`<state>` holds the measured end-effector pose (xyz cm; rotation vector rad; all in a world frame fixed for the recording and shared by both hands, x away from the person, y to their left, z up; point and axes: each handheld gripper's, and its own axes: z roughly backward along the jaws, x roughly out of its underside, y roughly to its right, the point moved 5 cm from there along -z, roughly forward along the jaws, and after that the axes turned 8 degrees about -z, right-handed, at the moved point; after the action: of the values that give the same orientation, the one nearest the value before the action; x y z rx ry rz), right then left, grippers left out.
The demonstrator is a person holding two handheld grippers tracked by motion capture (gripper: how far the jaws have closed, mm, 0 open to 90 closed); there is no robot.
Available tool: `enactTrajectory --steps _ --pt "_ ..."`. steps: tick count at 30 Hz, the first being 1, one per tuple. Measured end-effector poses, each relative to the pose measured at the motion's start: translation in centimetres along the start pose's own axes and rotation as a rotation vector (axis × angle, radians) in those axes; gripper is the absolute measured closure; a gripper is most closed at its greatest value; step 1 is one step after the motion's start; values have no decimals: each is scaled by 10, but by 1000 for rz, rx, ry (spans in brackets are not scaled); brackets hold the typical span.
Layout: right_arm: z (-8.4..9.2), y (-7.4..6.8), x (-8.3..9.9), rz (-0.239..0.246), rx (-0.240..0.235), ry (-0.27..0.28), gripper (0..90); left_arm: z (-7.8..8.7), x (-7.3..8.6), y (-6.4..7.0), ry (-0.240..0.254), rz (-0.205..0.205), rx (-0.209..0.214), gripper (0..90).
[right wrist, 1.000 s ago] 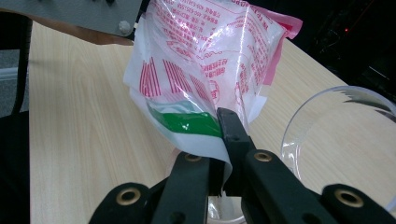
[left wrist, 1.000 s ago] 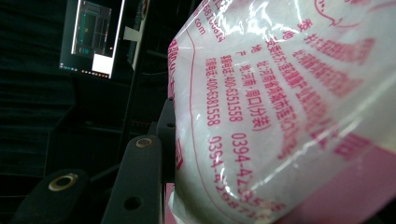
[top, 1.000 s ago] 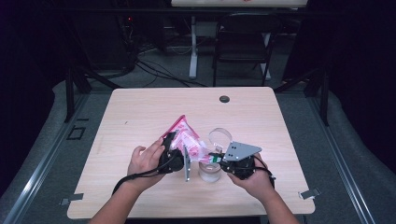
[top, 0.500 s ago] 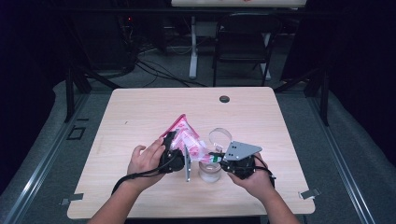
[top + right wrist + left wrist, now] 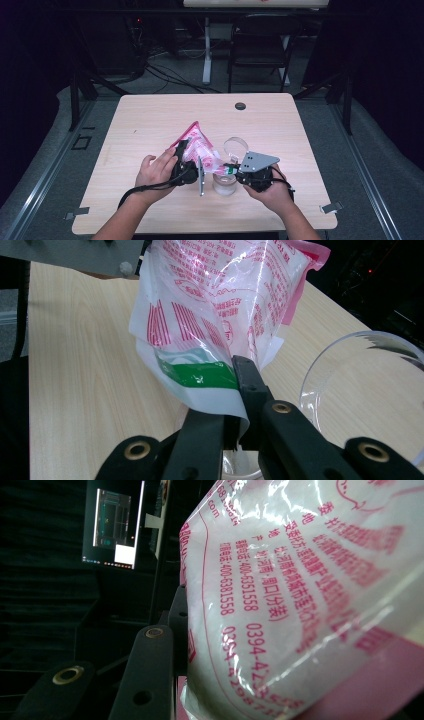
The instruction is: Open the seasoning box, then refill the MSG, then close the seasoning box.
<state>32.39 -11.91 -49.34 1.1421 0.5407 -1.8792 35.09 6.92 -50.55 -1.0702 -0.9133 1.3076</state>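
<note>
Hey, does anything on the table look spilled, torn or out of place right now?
Nothing spilled or torn. The pink-printed bag hangs tilted between the left gripper and right gripper, which pinches its green-striped corner above the clear jar. The jar's clear lid lies apart on the table.

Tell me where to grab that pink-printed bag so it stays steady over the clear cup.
Pinch the bag at its flat green-striped lower edge, coming from the cup side, as the right claw does. That edge is thin; the bulging body suits the left claw.

The bag (image 5: 310, 605) bears red print: "400-6381558", "0394-42…" and Chinese characters.
</note>
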Motion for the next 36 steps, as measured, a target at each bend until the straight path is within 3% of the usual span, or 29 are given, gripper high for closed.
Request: enactTrajectory --steps 36 --pt "-1 0 1 3 10 -11 900 2 -1 -1 -6 -38 -23 652"
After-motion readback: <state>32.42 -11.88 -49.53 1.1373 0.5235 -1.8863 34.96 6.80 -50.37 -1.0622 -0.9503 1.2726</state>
